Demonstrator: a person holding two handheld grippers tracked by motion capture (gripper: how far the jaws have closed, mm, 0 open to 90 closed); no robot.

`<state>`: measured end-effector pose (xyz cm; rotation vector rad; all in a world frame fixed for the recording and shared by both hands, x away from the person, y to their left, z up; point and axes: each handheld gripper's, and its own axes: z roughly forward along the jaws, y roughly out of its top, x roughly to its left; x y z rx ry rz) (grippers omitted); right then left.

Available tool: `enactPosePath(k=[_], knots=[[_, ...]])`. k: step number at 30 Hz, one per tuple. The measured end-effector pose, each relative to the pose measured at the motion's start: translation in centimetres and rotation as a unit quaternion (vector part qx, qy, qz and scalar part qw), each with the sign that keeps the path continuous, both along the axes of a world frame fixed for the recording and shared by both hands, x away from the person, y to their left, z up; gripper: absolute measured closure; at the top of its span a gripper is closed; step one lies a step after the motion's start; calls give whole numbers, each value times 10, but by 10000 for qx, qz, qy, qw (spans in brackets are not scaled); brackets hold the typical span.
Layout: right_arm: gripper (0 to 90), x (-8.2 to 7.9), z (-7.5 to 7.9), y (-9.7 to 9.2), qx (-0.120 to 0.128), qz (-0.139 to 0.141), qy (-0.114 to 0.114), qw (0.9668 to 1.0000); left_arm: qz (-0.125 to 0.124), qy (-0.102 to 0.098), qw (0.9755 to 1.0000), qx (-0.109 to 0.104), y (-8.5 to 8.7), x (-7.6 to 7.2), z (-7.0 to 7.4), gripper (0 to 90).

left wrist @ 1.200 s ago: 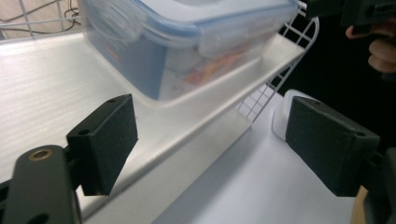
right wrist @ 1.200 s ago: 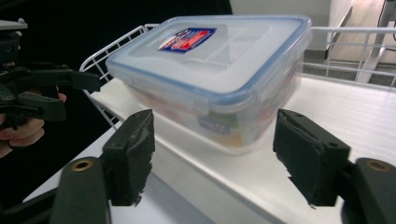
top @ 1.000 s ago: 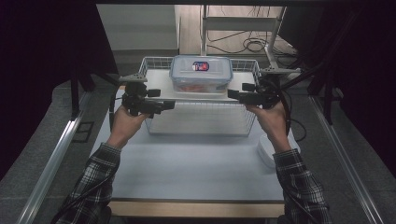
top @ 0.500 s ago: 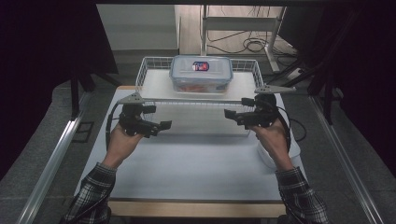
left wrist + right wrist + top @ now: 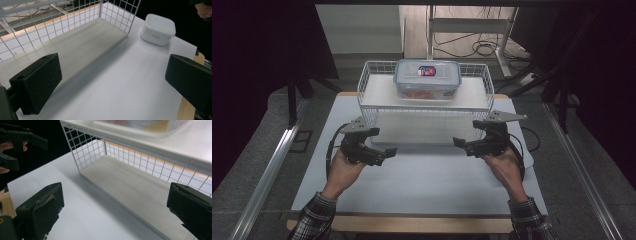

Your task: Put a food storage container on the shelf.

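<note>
A white wire rack (image 5: 424, 111) stands at the back of the table, with a pale lower board (image 5: 75, 47) (image 5: 130, 187). On its upper shelf sits a clear lidded food box (image 5: 427, 80) with a red and blue label. My left gripper (image 5: 379, 141) (image 5: 112, 85) hovers in front of the rack's left end. My right gripper (image 5: 467, 134) (image 5: 112, 212) hovers in front of its right end. The tips of both point inward. The jaws of both have just been opening and stand wide, with nothing between them. The left gripper (image 5: 22, 137) also shows in the right gripper view.
A small white tub (image 5: 158, 28) sits on the white table top (image 5: 432, 185) beside the rack's right end. The table's wooden front edge (image 5: 412, 222) is near the person. Cables and dark furniture lie on the floor beyond.
Both hands have come down and back from the rack's upper corners to the table in front of it. The jaws of both grippers have opened wider.
</note>
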<state>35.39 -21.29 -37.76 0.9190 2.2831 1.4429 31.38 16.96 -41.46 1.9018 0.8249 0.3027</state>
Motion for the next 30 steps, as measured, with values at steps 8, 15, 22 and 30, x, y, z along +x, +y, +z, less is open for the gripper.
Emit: enactPosePath(k=[8,15,22,30], knots=[[8,-13,-16,-9,-11,-8,41,10000,45,-119,9997,189,-4,-12,-14,3],[22,-22,-25,-16,18,-88,3,10000,105,-127,9997,153,-1,-18,-25,7],[23,-27,-47,-23,10,-189,154,9997,141,-176,9997,58,2,-28,-35,28],[33,-38,-60,-26,-25,-252,172,9995,158,-319,9992,-155,4,-40,-49,50]])
